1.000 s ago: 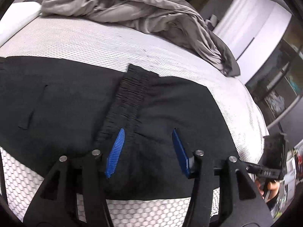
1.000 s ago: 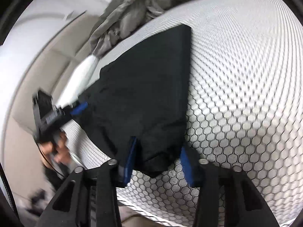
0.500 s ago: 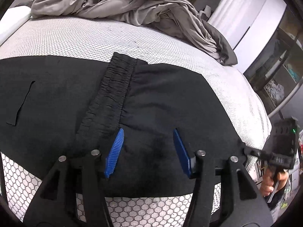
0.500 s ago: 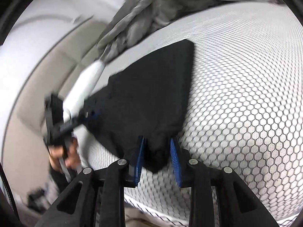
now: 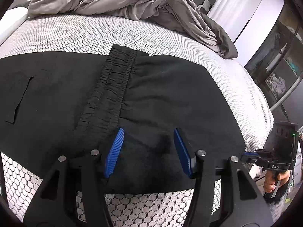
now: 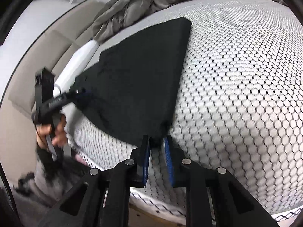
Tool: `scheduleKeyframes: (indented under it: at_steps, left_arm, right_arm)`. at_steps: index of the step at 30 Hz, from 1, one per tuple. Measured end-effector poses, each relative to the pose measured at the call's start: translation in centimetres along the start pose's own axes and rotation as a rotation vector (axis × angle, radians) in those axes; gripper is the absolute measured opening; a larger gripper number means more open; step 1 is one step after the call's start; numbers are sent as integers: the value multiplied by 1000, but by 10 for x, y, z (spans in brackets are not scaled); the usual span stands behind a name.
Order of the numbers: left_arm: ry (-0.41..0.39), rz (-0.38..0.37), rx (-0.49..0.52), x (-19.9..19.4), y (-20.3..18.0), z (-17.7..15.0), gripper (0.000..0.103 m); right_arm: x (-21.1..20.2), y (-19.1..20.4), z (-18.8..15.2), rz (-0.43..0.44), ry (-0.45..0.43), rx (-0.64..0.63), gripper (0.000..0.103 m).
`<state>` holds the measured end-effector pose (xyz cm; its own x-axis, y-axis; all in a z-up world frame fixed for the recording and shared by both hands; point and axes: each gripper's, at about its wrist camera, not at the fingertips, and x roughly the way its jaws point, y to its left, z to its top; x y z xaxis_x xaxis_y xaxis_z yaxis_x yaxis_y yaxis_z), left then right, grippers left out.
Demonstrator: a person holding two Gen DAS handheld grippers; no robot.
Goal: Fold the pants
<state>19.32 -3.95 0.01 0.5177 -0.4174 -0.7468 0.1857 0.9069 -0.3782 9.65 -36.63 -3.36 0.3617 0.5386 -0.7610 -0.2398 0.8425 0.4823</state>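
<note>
Black pants [image 5: 161,94] lie folded on the honeycomb mattress [image 5: 94,34], the ribbed waistband [image 5: 113,87] running up the middle. My left gripper [image 5: 148,130] hovers low over the pants beside the waistband, jaws open and nothing pinched between the blue pads. In the right wrist view the pants [image 6: 144,71] taper to a corner at the bed's near edge. My right gripper [image 6: 157,143] is closing on that corner, and the cloth is bunched between its fingertips. The left gripper [image 6: 83,91] also shows there at the pants' left edge, held by a hand [image 6: 55,132].
A crumpled grey duvet [image 5: 132,5] lies heaped at the far end of the bed. A white pillow [image 5: 11,22] sits at the far left. Shelves and a wardrobe [image 5: 280,56] stand to the right. The mattress edge [image 6: 170,206] drops off just under my right gripper.
The right jaws have narrowed from wide apart to pinching the pants' corner. The left gripper shifted slightly over the pants, its jaws as wide as before.
</note>
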Motion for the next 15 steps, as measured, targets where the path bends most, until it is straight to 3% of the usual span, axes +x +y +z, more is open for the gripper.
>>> scheduleKeyframes:
  at_steps: [2, 5, 7, 9, 12, 15]
  left_arm:
    - [-4, 3, -1, -2, -1, 1, 52]
    - [-25, -5, 2, -9, -4, 2, 52]
    - [-48, -15, 28, -12, -9, 3, 52]
    - [-52, -21, 52, -12, -17, 2, 52]
    - [-6, -60, 121, 3, -37, -4, 54]
    - [14, -26, 217, 13, -51, -13, 57]
  right_arm:
    - [-12, 0, 0, -1, -31, -15, 22]
    - [-39, -6, 6, 15, -151, 24, 42]
    - [-46, -15, 15, 24, -247, 83, 46]
    - [-38, -15, 23, 0, -287, 135, 46]
    - [3, -9, 37, -32, -206, 153, 45]
    - [38, 4, 39, -111, -103, 96, 35]
